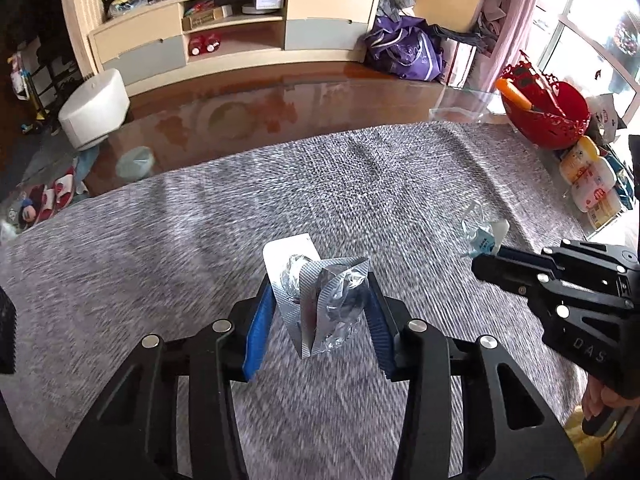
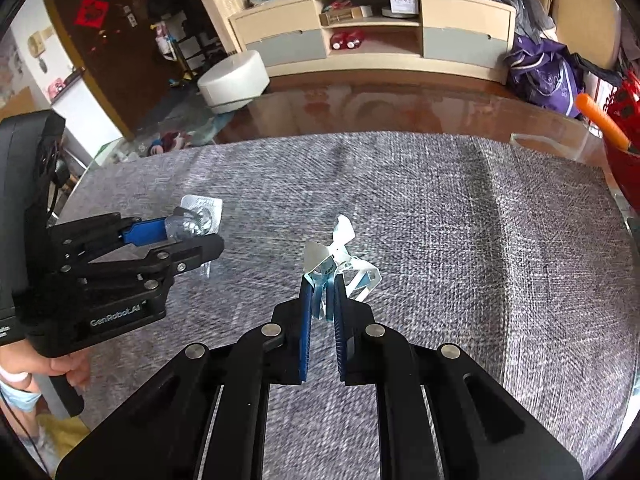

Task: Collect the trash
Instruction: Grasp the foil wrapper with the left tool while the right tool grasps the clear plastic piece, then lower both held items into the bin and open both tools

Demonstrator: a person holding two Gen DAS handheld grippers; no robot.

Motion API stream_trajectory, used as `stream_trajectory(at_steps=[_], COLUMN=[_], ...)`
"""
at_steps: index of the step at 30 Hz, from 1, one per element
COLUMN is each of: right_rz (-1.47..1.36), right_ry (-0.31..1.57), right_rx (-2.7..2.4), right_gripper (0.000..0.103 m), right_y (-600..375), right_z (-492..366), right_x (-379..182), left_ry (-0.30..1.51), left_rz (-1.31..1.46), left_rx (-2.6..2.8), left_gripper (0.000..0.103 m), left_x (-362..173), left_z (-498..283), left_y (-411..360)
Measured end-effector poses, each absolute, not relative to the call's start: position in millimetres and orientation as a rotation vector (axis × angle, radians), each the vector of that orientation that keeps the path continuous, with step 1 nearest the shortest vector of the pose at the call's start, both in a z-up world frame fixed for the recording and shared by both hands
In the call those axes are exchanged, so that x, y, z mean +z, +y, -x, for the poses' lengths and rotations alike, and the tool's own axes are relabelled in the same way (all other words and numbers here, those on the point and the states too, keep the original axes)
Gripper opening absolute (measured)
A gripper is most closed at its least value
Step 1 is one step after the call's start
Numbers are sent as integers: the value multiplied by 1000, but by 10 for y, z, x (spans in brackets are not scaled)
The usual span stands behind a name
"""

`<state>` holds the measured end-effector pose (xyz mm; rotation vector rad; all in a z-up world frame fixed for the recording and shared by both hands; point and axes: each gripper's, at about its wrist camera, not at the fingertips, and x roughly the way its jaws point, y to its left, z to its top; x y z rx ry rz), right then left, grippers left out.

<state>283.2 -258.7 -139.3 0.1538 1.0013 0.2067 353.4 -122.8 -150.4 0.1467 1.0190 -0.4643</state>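
Observation:
A crumpled silver blister pack (image 1: 320,304) stands folded between the blue pads of my left gripper (image 1: 320,284), which is shut on it just above the grey woven cloth (image 1: 360,184). In the right wrist view the same blister pack (image 2: 200,212) sticks out of the left gripper (image 2: 200,236) at the left. My right gripper (image 2: 322,280) is shut on a torn white-and-blue plastic wrapper (image 2: 340,248) that fans out above its tips. In the left wrist view the right gripper (image 1: 480,260) comes in from the right with the wrapper (image 1: 482,232) at its tip.
A red openwork basket (image 1: 548,112) with an orange tool stands at the cloth's far right, with several yellow-and-white packets (image 1: 588,176) beside it. Beyond the cloth lie a glossy brown tabletop (image 1: 280,104) and a beige cabinet (image 1: 236,28). A hand (image 2: 68,368) grips the left gripper's handle.

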Motion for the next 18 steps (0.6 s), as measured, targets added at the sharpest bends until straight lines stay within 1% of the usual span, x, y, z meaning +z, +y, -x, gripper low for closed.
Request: stream_trajectory(at_steps=[5, 10, 18], right_rz=[-165, -167, -140], right_ry=[969, 932, 895], right_rx=[212, 237, 236], right_gripper=[12, 12, 12], right_y=[-2473, -2330, -2188], right_z=[-2530, -2053, -1296], right_x=[-1162, -881, -624], left_ry=[972, 932, 885], left_rz=[-147, -148, -153], left_rx=[-440, -416, -433], left_gripper=[42, 42, 42], left_x=[-1145, -845, -613], left_z=[-3118, -2581, -1633], left_y=[-1019, -833, -664])
